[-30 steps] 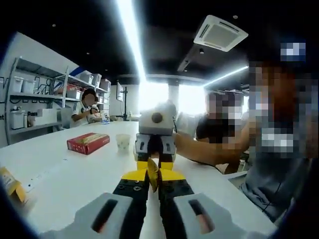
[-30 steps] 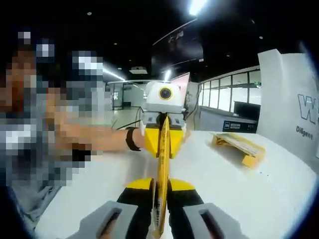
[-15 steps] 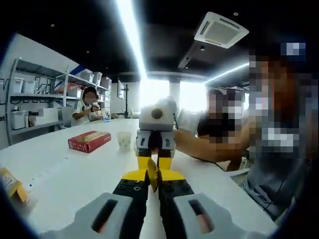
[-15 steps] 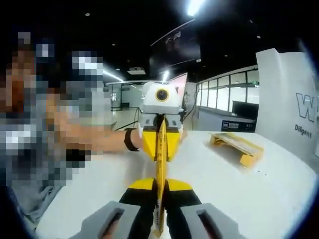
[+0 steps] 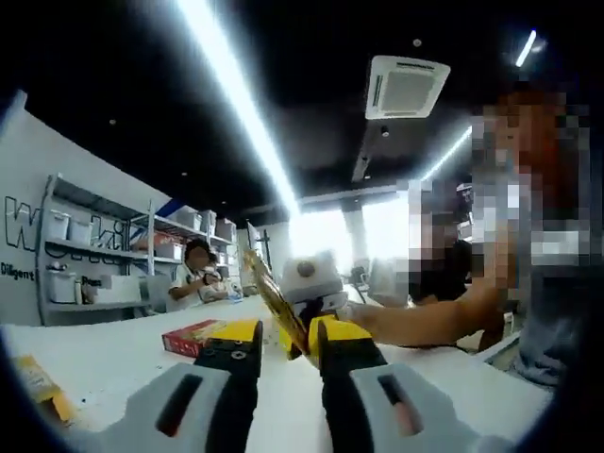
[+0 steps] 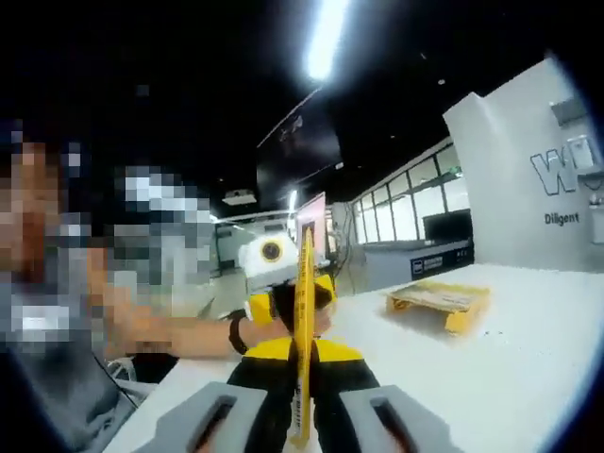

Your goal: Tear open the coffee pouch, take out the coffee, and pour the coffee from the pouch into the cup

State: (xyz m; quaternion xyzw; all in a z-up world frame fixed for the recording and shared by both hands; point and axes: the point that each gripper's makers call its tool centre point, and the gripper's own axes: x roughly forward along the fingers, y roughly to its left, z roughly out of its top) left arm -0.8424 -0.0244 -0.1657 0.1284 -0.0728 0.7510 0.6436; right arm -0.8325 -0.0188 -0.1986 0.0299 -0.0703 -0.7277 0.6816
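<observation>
Both grippers hold the same yellow coffee pouch [image 6: 303, 330] up in the air above a white table [image 6: 491, 377], facing each other across it. In the right gripper view, the right gripper [image 6: 302, 354] has its jaws closed together on the pouch, which shows edge-on as a thin upright yellow strip rising between the black and yellow jaw tips. Beyond it, the left gripper [image 6: 283, 302] faces the camera, gripping the far part of the same strip, with a hand and a black wristband [image 6: 233, 332] behind it. On the table to the right lies an open yellow box [image 6: 439, 304], well apart from the pouch, and a white wall with dark lettering [image 6: 566, 175] stands further right. In the left gripper view, the pouch [image 5: 274, 307] leans to the upper left, pinched between the left gripper's [image 5: 283, 340] jaw tips, which are closed on its lower part. The right gripper [image 5: 311, 288] sits just behind the pouch, its own jaw tips mostly hidden by the pouch and the near jaws. A red box [image 5: 193, 335] lies on the table [image 5: 104, 354] to the left, and a yellow object [image 5: 38, 387] sits at the table's near left edge. Shelves with white bins [image 5: 94, 260] line the left wall, where a seated person [image 5: 200, 281] works. No cup can be made out for certain in either view.
</observation>
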